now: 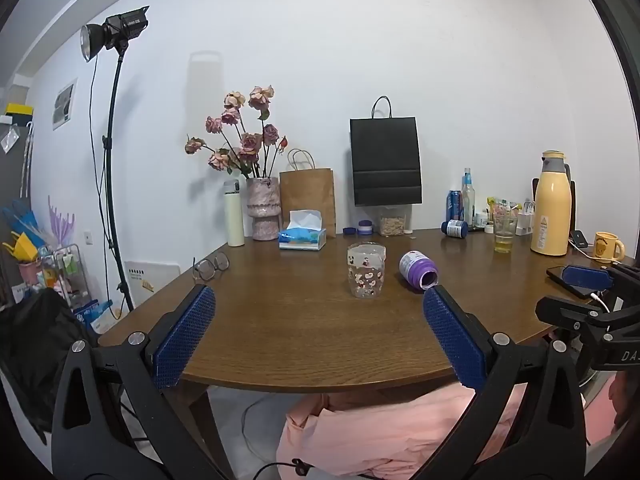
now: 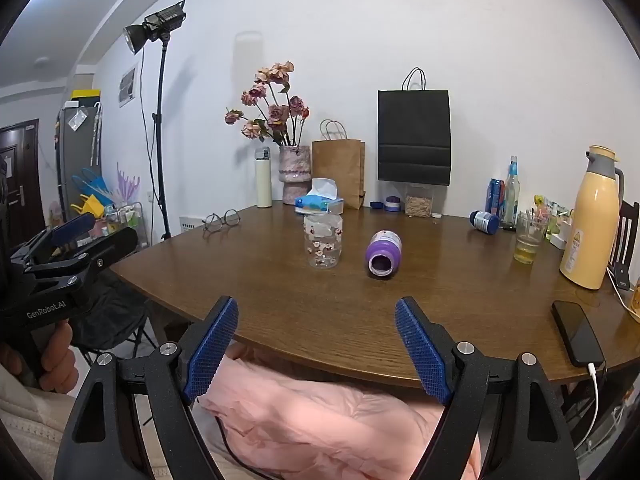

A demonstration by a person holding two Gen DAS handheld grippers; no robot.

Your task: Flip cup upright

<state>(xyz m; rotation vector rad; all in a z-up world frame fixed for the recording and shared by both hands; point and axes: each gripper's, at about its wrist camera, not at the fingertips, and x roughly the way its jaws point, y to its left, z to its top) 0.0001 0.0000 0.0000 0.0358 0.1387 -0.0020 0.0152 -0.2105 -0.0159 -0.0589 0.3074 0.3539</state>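
A purple cup lies on its side on the brown wooden table, its open mouth facing me. To its left stands a clear glass with a red flower print. My left gripper hovers open over the table's near edge, short of both, with nothing between its blue pads; its right pad tip sits just below the purple cup in the left wrist view. My right gripper is also open and empty, held near the front edge of the table.
Glasses, a tissue box, a vase of dried roses, paper bags, bottles, a glass of yellow liquid and a yellow thermos line the back. A phone on a cable lies at the right front. Pink fabric fills the space below the edge.
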